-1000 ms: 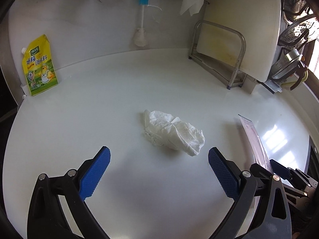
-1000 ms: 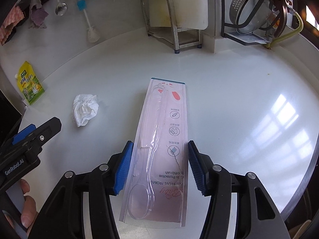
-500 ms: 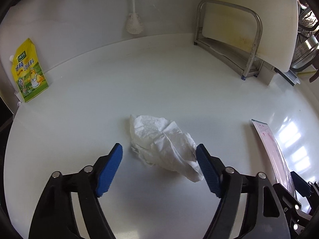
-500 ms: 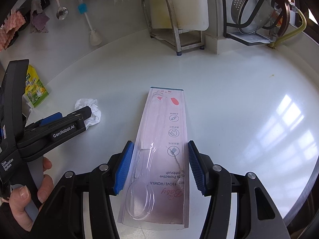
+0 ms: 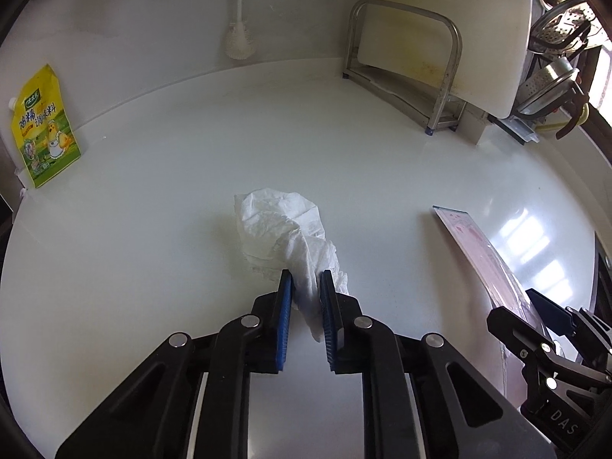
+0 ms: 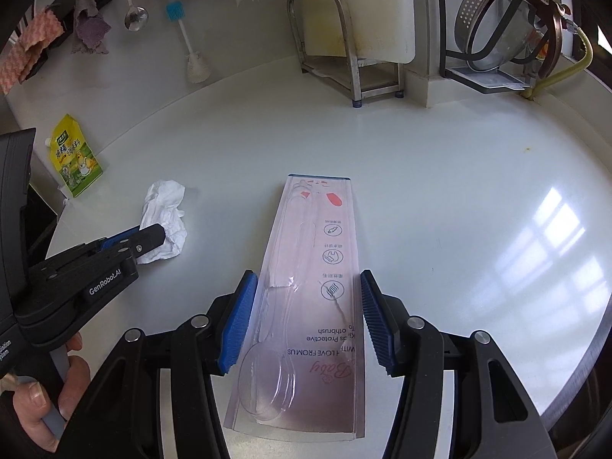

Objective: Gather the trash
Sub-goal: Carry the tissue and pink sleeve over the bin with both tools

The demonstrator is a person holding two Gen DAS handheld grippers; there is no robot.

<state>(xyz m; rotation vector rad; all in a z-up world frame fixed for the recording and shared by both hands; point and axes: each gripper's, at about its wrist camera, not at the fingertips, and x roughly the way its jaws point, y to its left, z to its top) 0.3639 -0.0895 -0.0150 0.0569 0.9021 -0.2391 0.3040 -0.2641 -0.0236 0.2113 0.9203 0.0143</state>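
A crumpled white tissue (image 5: 283,225) lies on the white counter; it also shows in the right wrist view (image 6: 164,206). My left gripper (image 5: 305,283) is shut on the tissue's near end, blue pads pinching it. A long clear plastic toothbrush package (image 6: 313,287) lies on the counter; its edge shows in the left wrist view (image 5: 478,252). My right gripper (image 6: 308,321) is open, one pad on each side of the package, not squeezing it. The left gripper shows at the left of the right wrist view (image 6: 145,237).
A yellow seasoning pouch (image 5: 42,130) leans on the back wall at left. A metal rack with a white cutting board (image 5: 440,38) stands at back right. A bottle brush (image 5: 239,19) hangs on the wall. A dish rack with a colander (image 6: 497,26) is at far right.
My left gripper moved forward and closed on the tissue's near end. My right gripper stayed open around the package.
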